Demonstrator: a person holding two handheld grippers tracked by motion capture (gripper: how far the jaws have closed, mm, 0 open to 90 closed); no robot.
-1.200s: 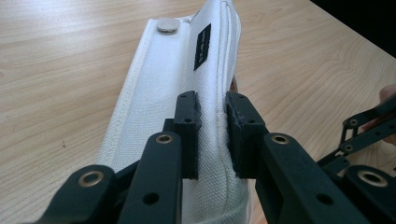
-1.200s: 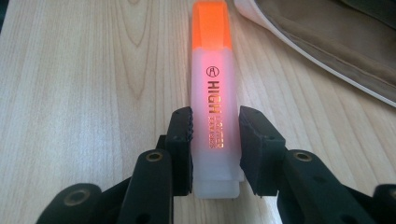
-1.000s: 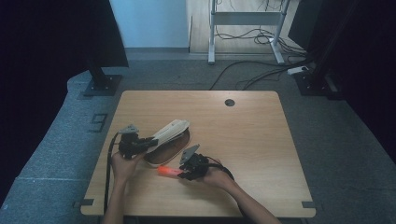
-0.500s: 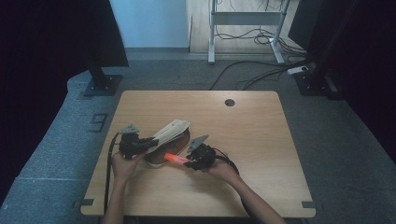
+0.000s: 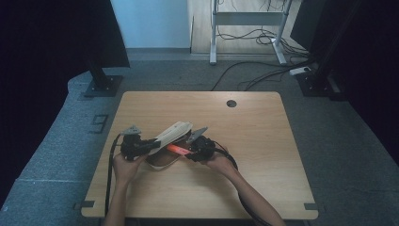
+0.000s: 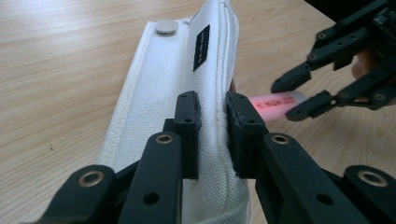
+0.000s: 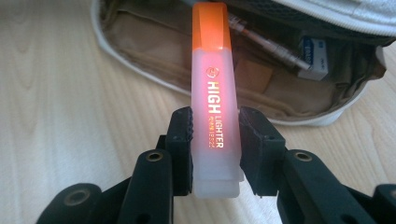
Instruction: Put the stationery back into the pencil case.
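1. Right tool (image 7: 215, 123) clamps a highlighter (image 7: 212, 98) by its clear body, orange cap pointing into the pouch (image 7: 233, 70).
2. Highlighter's long axis runs along the tool, cap at the pouch mouth.
3. Left tool (image 6: 212, 126) pinches the pouch's white flap (image 6: 182, 70), lifted.
4. Inside the pouch: pens (image 7: 261, 39), a blue-labelled eraser (image 7: 315, 53).
5. Pouch lies on the bench (image 5: 263, 136).

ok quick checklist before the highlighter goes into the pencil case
1. Right gripper shut on the highlighter: ok, fingers press both sides.
2. Left gripper pinches the flap of the pencil case and lifts it: ok.
3. Case mouth open: ok, tan lining and pens inside show.
4. Orange cap points at the opening: ok.
5. Room inside for it: cannot tell.
6. Table beside the case free: ok.
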